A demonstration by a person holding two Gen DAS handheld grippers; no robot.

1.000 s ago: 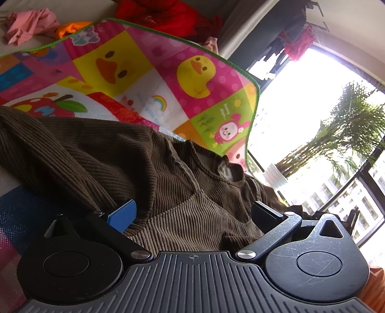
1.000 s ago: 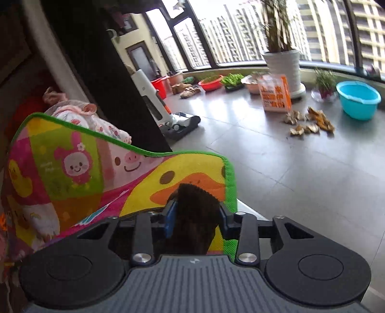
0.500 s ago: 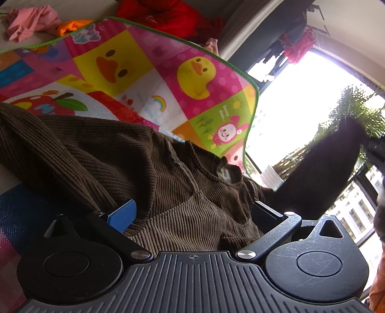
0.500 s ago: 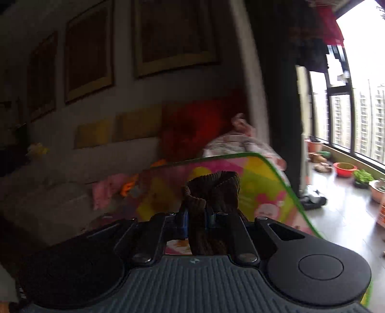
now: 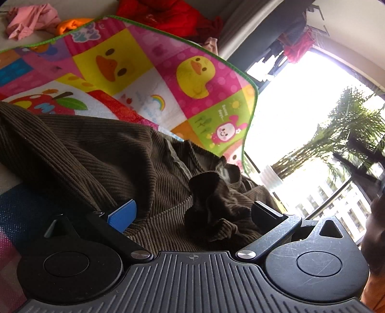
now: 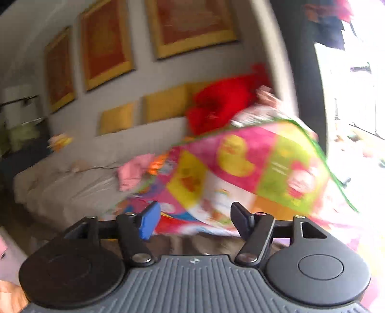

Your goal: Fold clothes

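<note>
A brown ribbed sweater lies spread on a bright cartoon play mat. One sleeve is thrown across its body in a loose heap near the collar. My left gripper rests low over the sweater with its jaws wide apart, and cloth lies loose between the fingers. In the blurred right wrist view, my right gripper is open and holds nothing. A strip of the sweater shows just below its fingers, with the mat beyond.
A pink garment and an orange one lie past the mat's far edge on a grey sofa. A red cushion sits at the back. A bright window with a potted palm lies right of the mat.
My right gripper swung from facing the window round to the sofa, carried the sleeve over the sweater, then opened and let it drop. The left gripper stayed still and open.
</note>
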